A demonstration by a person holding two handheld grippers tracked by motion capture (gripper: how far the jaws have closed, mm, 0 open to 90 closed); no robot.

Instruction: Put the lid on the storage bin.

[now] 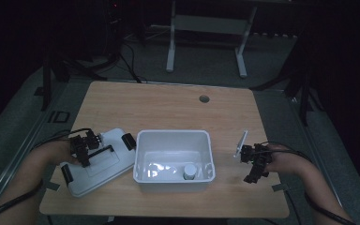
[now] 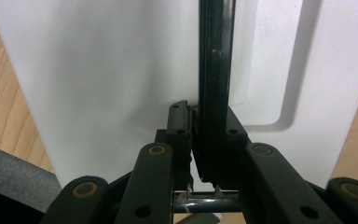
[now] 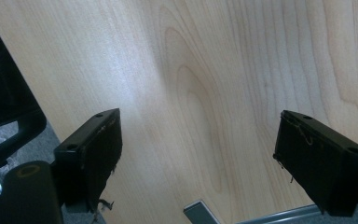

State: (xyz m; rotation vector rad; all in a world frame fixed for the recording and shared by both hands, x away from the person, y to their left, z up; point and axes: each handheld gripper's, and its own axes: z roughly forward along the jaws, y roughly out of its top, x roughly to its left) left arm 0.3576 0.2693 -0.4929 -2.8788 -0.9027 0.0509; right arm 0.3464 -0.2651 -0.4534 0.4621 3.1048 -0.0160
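A white lid (image 1: 98, 166) with black end clips lies flat on the wooden table (image 1: 168, 108), left of an open white bin (image 1: 140, 140). My left gripper (image 1: 85, 157) rests on the lid. In the left gripper view its jaws (image 2: 205, 114) are shut on the lid's thin black handle bar (image 2: 216, 70), which stands up from the white lid surface (image 2: 98, 70). My right gripper (image 1: 249, 165) hovers over bare wood to the right of the bin. Its jaws (image 3: 198, 126) stand wide open with nothing between them.
A small white-capped container (image 1: 190, 171) lies in the bin's near right corner. A round cable hole (image 1: 204, 99) sits near the table's far edge. Beyond the table stand the white legs of another desk (image 1: 170, 56) on dark floor.
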